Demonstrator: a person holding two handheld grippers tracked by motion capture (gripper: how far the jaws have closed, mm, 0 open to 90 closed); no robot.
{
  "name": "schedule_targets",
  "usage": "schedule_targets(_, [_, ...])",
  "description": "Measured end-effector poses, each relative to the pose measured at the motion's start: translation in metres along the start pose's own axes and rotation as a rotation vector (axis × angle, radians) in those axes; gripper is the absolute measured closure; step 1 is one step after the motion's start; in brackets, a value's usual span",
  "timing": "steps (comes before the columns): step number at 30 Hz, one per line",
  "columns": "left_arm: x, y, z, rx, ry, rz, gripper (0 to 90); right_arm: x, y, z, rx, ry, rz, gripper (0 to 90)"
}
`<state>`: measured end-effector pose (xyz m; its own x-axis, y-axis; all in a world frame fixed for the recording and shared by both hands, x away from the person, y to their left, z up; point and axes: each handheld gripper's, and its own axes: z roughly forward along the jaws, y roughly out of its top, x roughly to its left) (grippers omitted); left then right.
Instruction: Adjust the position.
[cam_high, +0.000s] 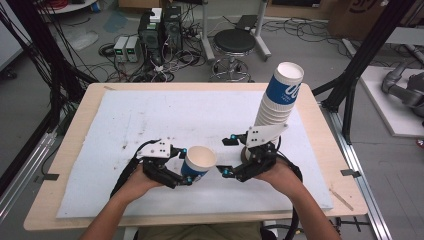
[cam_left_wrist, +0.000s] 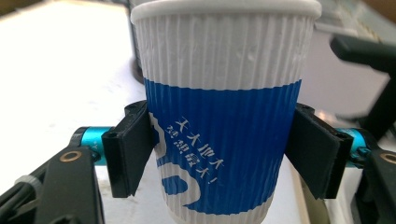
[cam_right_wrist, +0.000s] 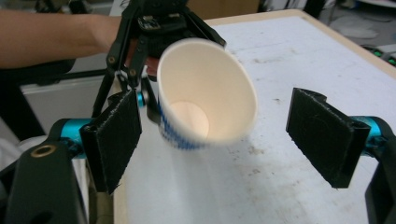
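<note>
A white ribbed paper cup (cam_high: 200, 159) with a blue band is tilted just above the white mat, and my left gripper (cam_high: 187, 165) is shut on it. In the left gripper view both black pads (cam_left_wrist: 130, 149) press the cup (cam_left_wrist: 224, 70) at its blue band. My right gripper (cam_high: 229, 156) stands open just right of the cup's mouth. In the right gripper view its jaws (cam_right_wrist: 217, 137) are wide apart, and the cup (cam_right_wrist: 205, 98) shows its hollow inside beyond them. A tall leaning stack of the same cups (cam_high: 277, 97) rises behind the right gripper.
A stained white foam mat (cam_high: 150, 115) covers most of the wooden table (cam_high: 75, 150). Beyond the far edge stand a black stool (cam_high: 234, 42), computer boxes (cam_high: 160, 30) and cables on the floor. A black frame post (cam_high: 360, 65) rises at the right.
</note>
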<state>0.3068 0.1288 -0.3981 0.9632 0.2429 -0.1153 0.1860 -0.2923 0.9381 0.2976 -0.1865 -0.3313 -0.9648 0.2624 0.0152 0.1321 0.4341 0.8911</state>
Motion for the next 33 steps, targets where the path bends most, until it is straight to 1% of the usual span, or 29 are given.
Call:
schedule_targets(2, [0.002, -0.001, -0.004, -0.023, 0.033, -0.001, 26.8, 0.0, -0.007, -0.003, -0.017, -0.024, 0.01, 18.5])
schedule_targets(3, [0.003, -0.001, -0.007, -0.038, 0.048, -0.005, 26.7, 0.001, -0.011, -0.005, -0.025, -0.038, 0.024, 18.5])
schedule_targets(5, [0.004, -0.002, -0.011, -0.069, 0.068, -0.01, 26.6, 0.001, -0.018, -0.009, -0.049, -0.061, 0.038, 18.5])
schedule_targets(6, [0.005, -0.002, -0.013, -0.084, 0.074, -0.007, 26.6, 0.0, -0.022, -0.01, -0.062, -0.072, 0.035, 18.5])
schedule_targets(8, [0.005, -0.003, -0.016, -0.113, 0.084, 0.003, 26.6, 0.0, -0.03, -0.014, -0.07, -0.096, 0.039, 18.5])
schedule_targets(10, [0.006, -0.003, -0.019, -0.139, 0.084, 0.006, 26.6, 0.0, -0.037, -0.017, -0.08, -0.106, 0.041, 18.5])
schedule_targets(13, [0.006, -0.004, -0.022, -0.176, 0.096, 0.011, 26.7, 0.0, -0.045, -0.021, -0.089, -0.131, 0.039, 18.5])
schedule_targets(16, [0.007, -0.006, -0.026, -0.223, 0.131, 0.002, 26.7, 0.0, -0.053, -0.026, -0.097, -0.157, 0.038, 18.6])
schedule_targets(18, [0.007, -0.007, -0.03, -0.236, 0.151, -0.004, 26.7, 0.0, -0.058, -0.028, -0.095, -0.175, 0.04, 18.6])
schedule_targets(20, [0.006, -0.009, -0.035, -0.26, 0.174, -0.011, 26.8, -0.001, -0.062, -0.03, -0.095, -0.191, 0.042, 18.5])
schedule_targets(23, [0.006, -0.01, -0.042, -0.295, 0.185, 0.004, 26.9, 0.0, -0.067, -0.033, -0.083, -0.205, 0.042, 18.6])
schedule_targets(26, [0.007, -0.011, -0.047, -0.335, 0.195, 0.026, 27.0, -0.001, -0.069, -0.035, -0.086, -0.216, 0.048, 18.5])
schedule_targets(33, [0.009, -0.016, -0.052, -0.361, 0.215, 0.058, 27.0, -0.001, -0.07, -0.041, -0.099, -0.234, 0.056, 18.6])
